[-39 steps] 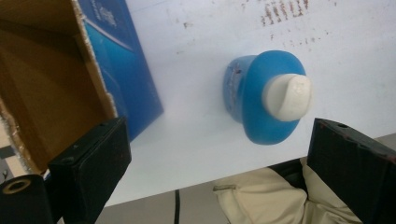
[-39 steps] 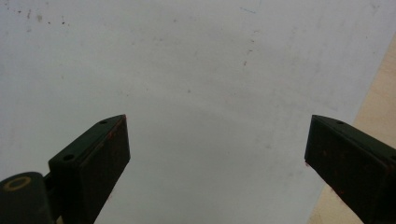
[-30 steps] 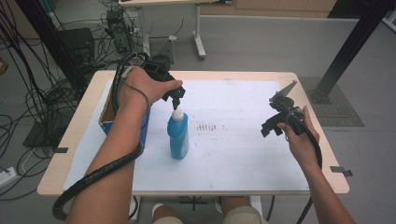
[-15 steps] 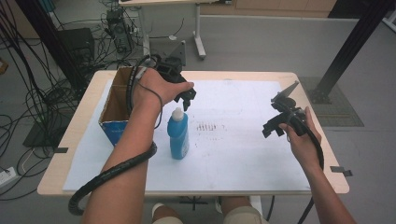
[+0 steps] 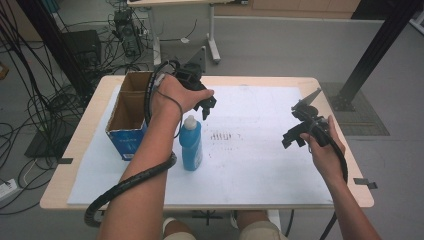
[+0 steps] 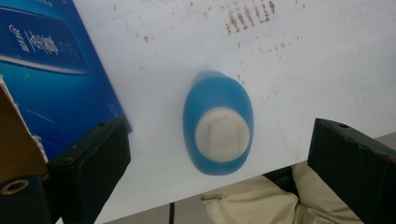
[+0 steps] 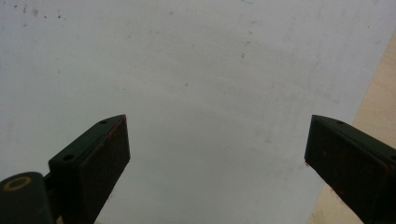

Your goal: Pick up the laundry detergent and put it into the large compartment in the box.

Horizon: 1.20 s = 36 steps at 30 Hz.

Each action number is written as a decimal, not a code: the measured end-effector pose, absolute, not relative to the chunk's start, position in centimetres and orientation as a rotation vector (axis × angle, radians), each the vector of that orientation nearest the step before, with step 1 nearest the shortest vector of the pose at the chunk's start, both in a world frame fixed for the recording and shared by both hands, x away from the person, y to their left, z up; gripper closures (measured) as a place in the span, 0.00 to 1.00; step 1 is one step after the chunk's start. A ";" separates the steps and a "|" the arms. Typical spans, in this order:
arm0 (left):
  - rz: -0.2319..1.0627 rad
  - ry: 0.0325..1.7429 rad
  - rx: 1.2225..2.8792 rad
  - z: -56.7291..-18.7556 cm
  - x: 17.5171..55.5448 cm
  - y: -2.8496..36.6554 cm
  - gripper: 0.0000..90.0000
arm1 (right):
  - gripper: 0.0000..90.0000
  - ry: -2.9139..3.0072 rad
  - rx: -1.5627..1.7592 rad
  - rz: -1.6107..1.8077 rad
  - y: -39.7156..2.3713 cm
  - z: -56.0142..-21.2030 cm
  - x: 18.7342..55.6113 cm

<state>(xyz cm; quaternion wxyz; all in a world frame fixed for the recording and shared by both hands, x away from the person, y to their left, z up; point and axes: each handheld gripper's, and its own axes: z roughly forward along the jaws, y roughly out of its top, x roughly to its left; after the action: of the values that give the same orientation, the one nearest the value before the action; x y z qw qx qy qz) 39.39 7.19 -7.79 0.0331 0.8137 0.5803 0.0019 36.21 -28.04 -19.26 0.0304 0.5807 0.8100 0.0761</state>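
A blue bottle (image 5: 191, 146) with a white cap (image 5: 189, 121) stands upright on the white sheet, just right of an open blue cardboard box (image 5: 127, 141). My left gripper (image 5: 205, 110) hovers above and slightly behind the cap, open, touching nothing. The left gripper view looks straight down on the bottle (image 6: 205, 95), which sits between the wide-apart jaws of the left gripper (image 6: 219, 134) but well below them. My right gripper (image 5: 294, 137) is held over the right part of the sheet. In its own view the right gripper (image 7: 217, 126) is open with nothing between its jaws.
The box's brown inside (image 5: 130, 105) faces up at the table's left. A white sheet (image 5: 260, 165) covers most of the wooden table (image 5: 82, 135), with dark smudges (image 5: 222, 135) near its middle. The person's knees show at the near edge. Cables and stands lie beyond the table.
My left gripper has lifted off the bottle's cap and drifted up and toward the far side. The bottle stays standing. The right gripper has barely moved.
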 end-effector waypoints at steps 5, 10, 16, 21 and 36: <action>0.005 1.783 2.502 -8.0 39.4 7.2 0.07 | 0.07 2.492 1.791 0.240 -28.1 -19.2 36.1; 0.002 1.789 2.503 -8.4 39.5 7.1 0.07 | 0.07 2.493 1.787 0.241 -28.2 -19.2 36.1; 0.002 1.788 2.505 -8.4 39.6 7.0 0.07 | 0.07 2.490 1.793 0.240 -28.2 -19.2 36.1; 0.008 1.790 2.504 -8.2 39.6 7.1 0.07 | 0.07 2.488 1.797 0.238 -28.2 -19.2 36.1; -0.006 1.797 2.502 -9.0 39.7 7.1 0.07 | 0.07 2.492 1.793 0.237 -28.0 -19.2 36.1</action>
<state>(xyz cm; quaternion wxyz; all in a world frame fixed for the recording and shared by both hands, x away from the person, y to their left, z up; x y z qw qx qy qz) 39.67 7.14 -9.04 0.0305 0.8118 0.5832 -0.0021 36.11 -27.96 -19.22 0.0314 0.5820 0.8090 0.0770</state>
